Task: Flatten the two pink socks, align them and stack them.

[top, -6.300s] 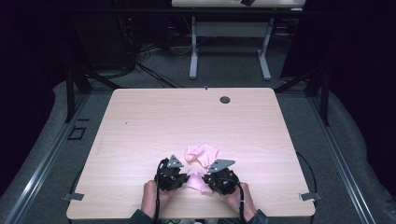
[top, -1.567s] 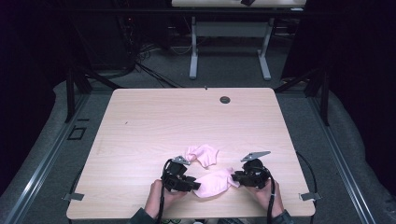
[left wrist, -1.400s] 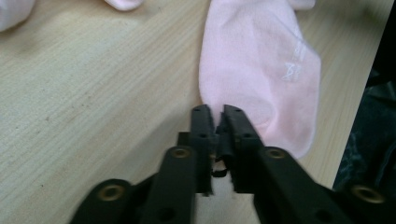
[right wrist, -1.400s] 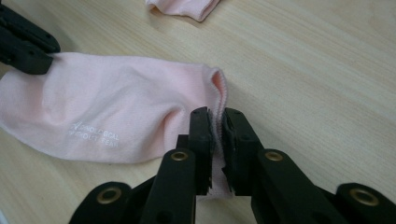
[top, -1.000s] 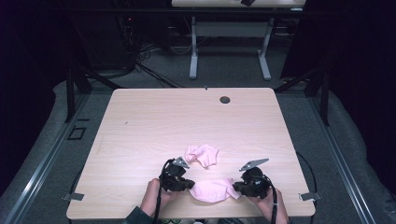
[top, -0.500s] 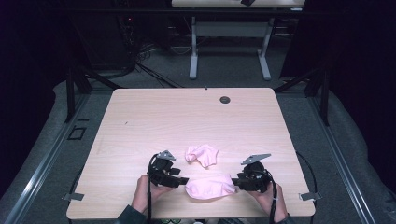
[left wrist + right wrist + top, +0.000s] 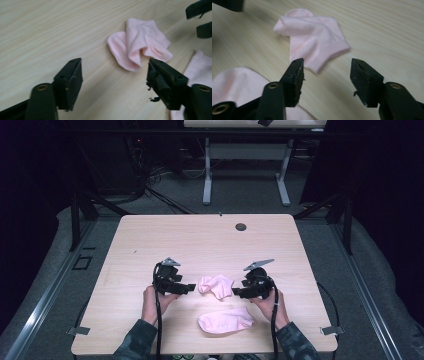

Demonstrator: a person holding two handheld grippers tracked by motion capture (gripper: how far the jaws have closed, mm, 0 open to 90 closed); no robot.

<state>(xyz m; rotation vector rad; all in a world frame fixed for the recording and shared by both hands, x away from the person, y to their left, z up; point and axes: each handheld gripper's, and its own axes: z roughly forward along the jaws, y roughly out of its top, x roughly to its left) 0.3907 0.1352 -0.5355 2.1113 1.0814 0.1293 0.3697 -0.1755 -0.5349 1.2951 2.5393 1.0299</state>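
Nearest the table's front edge, a pale pink sock (image 7: 226, 321) was laid flat on the light wood-grain table (image 7: 210, 240), smoothed into a long soft oval, with nothing holding it. Just beyond it, at either side, the two grippers were held by the person's hands. The left gripper (image 7: 186, 288) was seen with its black, blocky jaws standing apart, having just been opening, and nothing was caught between them; bare wood showed in the gap in the left gripper view (image 7: 113, 82). The right gripper (image 7: 238, 293) was likewise spread, its jaws having just been opening, and no cloth was pressed by its pads in the right gripper view (image 7: 325, 80). Between the two grippers, slightly farther back, a second pink sock (image 7: 216, 285) was left crumpled and folded over itself, its knit surface matte and softly creased. Farther off, a small dark round grommet (image 7: 241, 226) was set into the tabletop near the far edge.
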